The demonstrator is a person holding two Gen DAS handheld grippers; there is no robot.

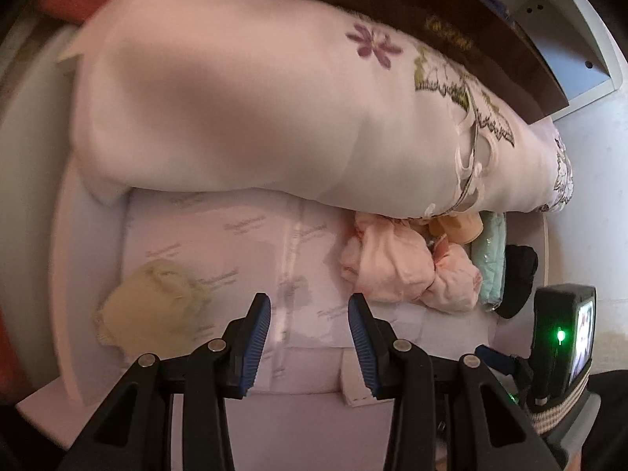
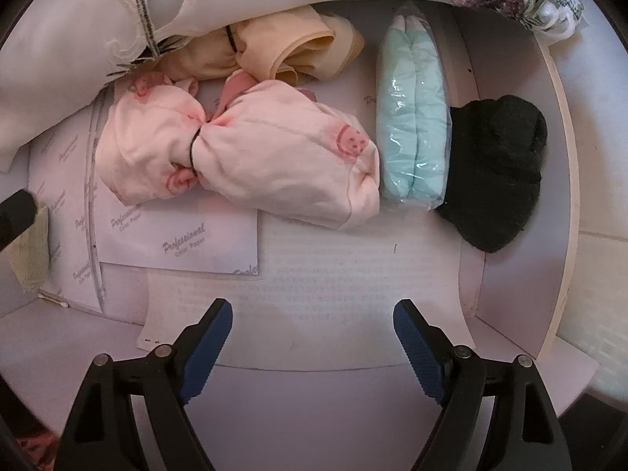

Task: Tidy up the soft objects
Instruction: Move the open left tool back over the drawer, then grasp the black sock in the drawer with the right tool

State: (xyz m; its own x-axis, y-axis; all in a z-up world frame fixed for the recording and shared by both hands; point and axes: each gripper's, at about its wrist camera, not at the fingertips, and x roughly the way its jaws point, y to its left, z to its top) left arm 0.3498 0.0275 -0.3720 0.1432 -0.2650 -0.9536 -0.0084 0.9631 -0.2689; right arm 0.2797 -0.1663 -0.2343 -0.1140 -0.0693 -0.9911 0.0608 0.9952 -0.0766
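A white drawer (image 2: 565,196) lined with printed paper holds the soft things. A pink smiley-print bundle (image 2: 243,149) (image 1: 400,267) tied with a black band lies in the middle. Behind it lies a cream-yellow garment (image 2: 298,51). To its right lie a mint pack in plastic (image 2: 414,117) (image 1: 488,259) and a black knit piece (image 2: 498,172) (image 1: 518,278). A pale yellow-green cloth (image 1: 153,306) (image 2: 29,251) lies apart at the left. My left gripper (image 1: 309,300) hangs open over bare paper between that cloth and the pink bundle. My right gripper (image 2: 313,306) is open wide and empty, in front of the bundle.
A big white embroidered pillow (image 1: 255,110) (image 2: 59,59) overhangs the back of the drawer. A dark wooden board (image 1: 392,11) runs above it. A cotton swab (image 2: 53,298) lies at the paper's left edge. The right gripper's body (image 1: 561,337) with a green light stands at the right.
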